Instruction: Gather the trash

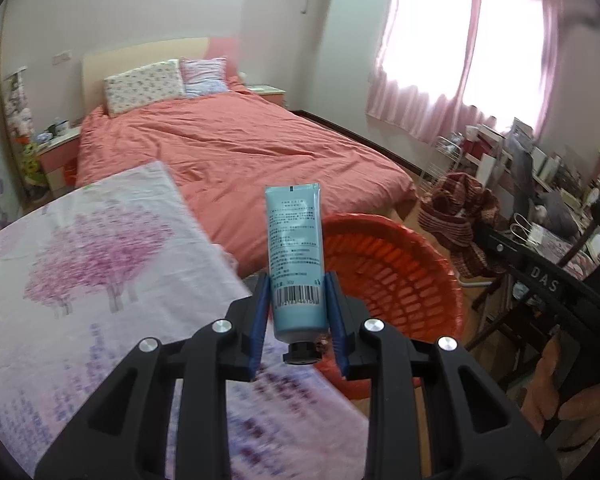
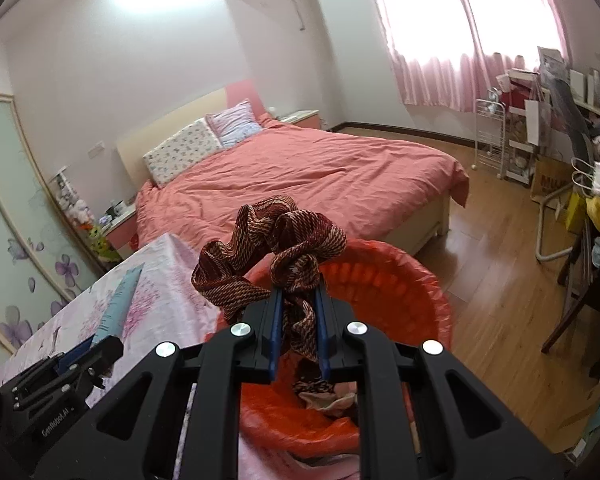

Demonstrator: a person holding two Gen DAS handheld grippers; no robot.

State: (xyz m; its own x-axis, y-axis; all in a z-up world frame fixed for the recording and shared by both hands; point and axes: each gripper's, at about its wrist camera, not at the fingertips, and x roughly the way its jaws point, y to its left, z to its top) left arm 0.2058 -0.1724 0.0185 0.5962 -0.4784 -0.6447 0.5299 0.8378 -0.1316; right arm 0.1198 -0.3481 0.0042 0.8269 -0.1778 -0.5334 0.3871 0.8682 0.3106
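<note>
Floral-cloth table (image 1: pixel 80 264); orange basket (image 2: pixel 384 280) on floor (image 2: pixel 500 320).

1. The orange basket (image 2: pixel 420 280) stands open-topped, just beside the tabletop (image 1: pixel 80 280); its mouth is reachable from above.
2. The striped cloth (image 2: pixel 276 248) clamped in the right gripper (image 2: pixel 298 300) hangs over the near side of that mouth and fills part of it.
3. The blue tube (image 1: pixel 296 252) pinched upright in the left gripper (image 1: pixel 298 304) stands at the basket's left rim, over the tabletop's edge.
4. Crumpled scraps (image 2: pixel 328 398) lie on the basket's bottom.
5. The bed (image 2: pixel 300 176) closes off the far side.
6. Open wooden floor (image 2: pixel 500 280) lies right of the basket; a dark chair (image 2: pixel 580 308) and cluttered shelves (image 2: pixel 520 136) bound it further right.
</note>
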